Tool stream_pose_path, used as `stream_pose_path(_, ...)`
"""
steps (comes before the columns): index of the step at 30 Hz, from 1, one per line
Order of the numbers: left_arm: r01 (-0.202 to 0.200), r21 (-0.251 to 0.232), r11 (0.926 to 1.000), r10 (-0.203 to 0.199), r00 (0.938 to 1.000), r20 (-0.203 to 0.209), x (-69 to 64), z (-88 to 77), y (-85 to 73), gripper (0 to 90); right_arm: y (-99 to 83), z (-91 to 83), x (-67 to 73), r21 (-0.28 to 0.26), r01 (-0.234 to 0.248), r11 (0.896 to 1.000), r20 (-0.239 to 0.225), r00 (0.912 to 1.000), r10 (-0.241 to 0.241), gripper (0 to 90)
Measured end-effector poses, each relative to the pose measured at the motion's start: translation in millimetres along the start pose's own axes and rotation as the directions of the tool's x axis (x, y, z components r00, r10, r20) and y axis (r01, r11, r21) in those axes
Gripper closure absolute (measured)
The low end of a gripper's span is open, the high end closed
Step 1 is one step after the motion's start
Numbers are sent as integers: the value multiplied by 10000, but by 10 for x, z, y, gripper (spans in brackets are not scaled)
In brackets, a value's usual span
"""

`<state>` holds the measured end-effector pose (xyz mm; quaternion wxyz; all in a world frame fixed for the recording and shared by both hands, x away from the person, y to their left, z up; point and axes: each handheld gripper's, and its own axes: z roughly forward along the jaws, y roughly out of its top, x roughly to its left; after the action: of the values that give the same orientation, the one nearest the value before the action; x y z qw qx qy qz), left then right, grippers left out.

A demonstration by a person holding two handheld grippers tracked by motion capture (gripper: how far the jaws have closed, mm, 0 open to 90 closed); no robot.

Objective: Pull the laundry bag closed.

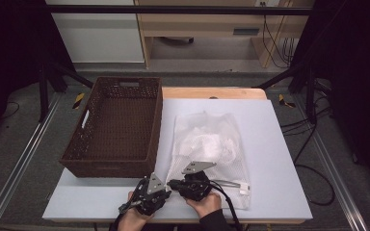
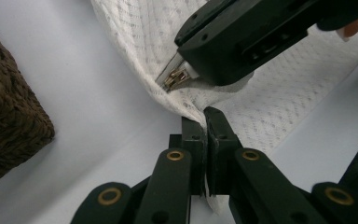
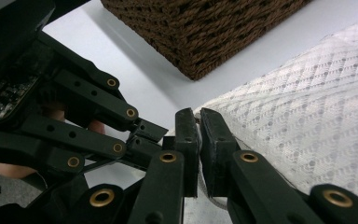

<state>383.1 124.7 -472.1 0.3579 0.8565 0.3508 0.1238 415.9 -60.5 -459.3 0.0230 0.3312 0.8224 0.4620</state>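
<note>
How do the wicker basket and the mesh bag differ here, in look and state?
The wicker basket is dark brown and rigid, standing open and empty; the mesh bag is white and limp, lying flat with white contents. The basket is untouched; the bag's near corner is pinched by the left gripper and the right gripper. Both rest on the table.

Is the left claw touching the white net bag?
Touching. In the left gripper view, the left claw is shut on the edge of the white net bag, near its zipper pull.

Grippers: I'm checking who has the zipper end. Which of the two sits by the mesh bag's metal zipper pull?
The right gripper: its jaws meet the metal zipper pull. The left gripper clamps the white mesh bag at its corner fold, nearer the brown basket.
</note>
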Motion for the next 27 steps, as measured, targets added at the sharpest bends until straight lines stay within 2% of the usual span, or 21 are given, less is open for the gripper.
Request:
stream_pose_path(5,302,-531,9981,-293,9994,173,38,-78,42,739,36,-98,4,-334,256,9991,189,9995,-250,861)
stream_pose_path(9,419,-773,9961,-405,9990,201,63,-125,85,704,62,-162,27,-502,494,9975,347,9983,-477,861)
stream_pose_path(19,405,-713,9966,-380,9986,361,71,-122,147,701,56,-170,50,-502,712,9962,452,9966,-689,861)
stream_pose_path(23,531,-618,9967,-496,9971,577,89,-118,157,688,53,-171,54,-502,800,9955,509,9957,-775,861)
stream_pose_path(27,466,-494,9977,-434,9970,633,79,-105,153,665,55,-173,55,-550,812,9952,545,9954,-782,861)
